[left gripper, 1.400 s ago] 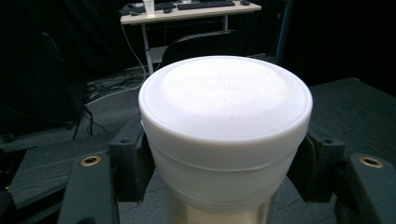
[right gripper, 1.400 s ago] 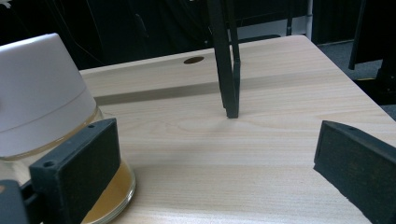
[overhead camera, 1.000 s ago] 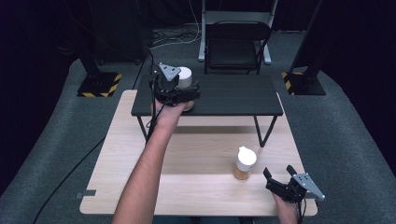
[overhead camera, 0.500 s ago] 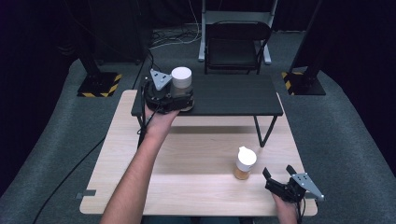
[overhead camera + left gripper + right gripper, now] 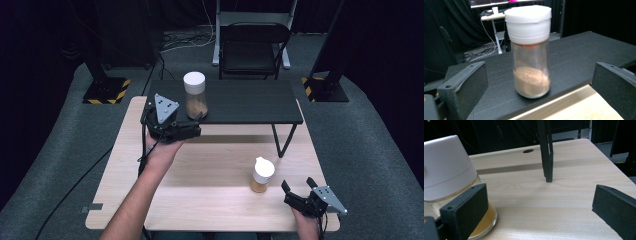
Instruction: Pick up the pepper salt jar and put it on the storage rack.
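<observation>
- Glass, clear and straight-sided, makes up the spice jar (image 5: 195, 95), which stands upright on the black raised shelf (image 5: 250, 102) near its front left edge, in the upper middle of the high view.
- The left claw (image 5: 192, 131) sits just below and left of that jar, its jaws spread wide apart and holding nothing; a bare strip of shelf lies between jaws and glass.
- To the right of the jar the shelf top runs open and bare to its far right corner.
- Below the shelf, the pale wooden surface (image 5: 200, 185) lies open across the middle of the frame.
- The second jar (image 5: 261, 175) stands low and right of centre on that surface, near the front edge, with the right claw (image 5: 296, 195) just beside it at the lower right corner, jaws apart and empty.
- The left gripper view gives what the high view cannot: the spice jar (image 5: 531, 50) centred between the two black jaws, with brown powder filling about its lower third, a reddish band under the white cap, and the shelf's front edge just below its base.
- The right gripper view shows the second jar (image 5: 449, 177) at the left edge of the frame, part-hidden behind the left jaw, with a white domed cap and amber contents, and a black shelf leg (image 5: 546, 152) standing on the wood farther off.
</observation>
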`<control>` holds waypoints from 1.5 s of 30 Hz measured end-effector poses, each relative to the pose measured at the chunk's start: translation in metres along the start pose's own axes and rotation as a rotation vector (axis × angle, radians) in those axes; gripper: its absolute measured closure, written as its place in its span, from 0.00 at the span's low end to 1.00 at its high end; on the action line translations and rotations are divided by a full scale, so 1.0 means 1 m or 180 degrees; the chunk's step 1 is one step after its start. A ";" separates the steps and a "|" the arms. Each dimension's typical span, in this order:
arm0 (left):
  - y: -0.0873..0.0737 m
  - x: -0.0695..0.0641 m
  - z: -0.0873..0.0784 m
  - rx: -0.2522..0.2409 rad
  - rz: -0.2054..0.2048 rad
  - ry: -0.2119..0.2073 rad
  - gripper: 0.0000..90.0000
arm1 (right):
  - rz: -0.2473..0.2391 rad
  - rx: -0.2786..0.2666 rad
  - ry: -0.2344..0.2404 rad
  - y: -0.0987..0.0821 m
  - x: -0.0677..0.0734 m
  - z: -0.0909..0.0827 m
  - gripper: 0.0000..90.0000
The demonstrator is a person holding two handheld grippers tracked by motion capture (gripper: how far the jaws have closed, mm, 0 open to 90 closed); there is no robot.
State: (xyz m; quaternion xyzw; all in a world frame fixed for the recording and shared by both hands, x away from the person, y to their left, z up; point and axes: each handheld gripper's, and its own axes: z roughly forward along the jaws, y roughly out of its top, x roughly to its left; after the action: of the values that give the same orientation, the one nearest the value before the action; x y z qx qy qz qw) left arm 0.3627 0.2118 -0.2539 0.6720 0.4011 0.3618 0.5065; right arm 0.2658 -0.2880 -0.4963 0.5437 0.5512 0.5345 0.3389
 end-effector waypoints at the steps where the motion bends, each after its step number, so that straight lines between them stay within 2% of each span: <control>1: -0.001 -0.001 -0.002 0.0007 0.0060 -0.0010 0.00 | 0.0000 0.0000 0.0000 0.000 0.000 0.000 0.00; 5: -0.009 0.000 -0.008 -0.0026 0.0117 -0.0103 0.00 | 0.0007 -0.0007 -0.0008 0.000 0.000 0.000 0.00; 10: -0.017 0.000 -0.014 -0.0050 0.0118 -0.0212 0.00 | -0.0001 -0.0002 -0.0008 0.000 0.000 0.000 0.00; 19: -0.034 0.000 -0.022 -0.0079 0.0040 -0.0381 0.00 | -0.0001 0.0003 -0.0001 0.000 0.000 0.000 0.00; 30: -0.053 0.000 -0.029 -0.0088 -0.0015 -0.0456 0.00 | 0.0000 0.0008 0.0004 0.000 0.000 0.000 0.00; 43: -0.082 0.006 -0.036 -0.0099 -0.0184 -0.0524 0.00 | -0.0002 0.0011 0.0003 0.001 0.000 0.000 0.00; 45: -0.087 0.005 -0.036 -0.0058 -0.0143 -0.0526 0.00 | 0.0001 0.0010 0.0003 0.001 0.000 0.000 0.00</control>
State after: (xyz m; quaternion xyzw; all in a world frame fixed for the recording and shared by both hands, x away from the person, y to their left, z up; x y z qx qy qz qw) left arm 0.3178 0.2452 -0.3294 0.6859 0.3696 0.2973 0.5519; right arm 0.2663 -0.2883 -0.4959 0.5440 0.5522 0.5339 0.3377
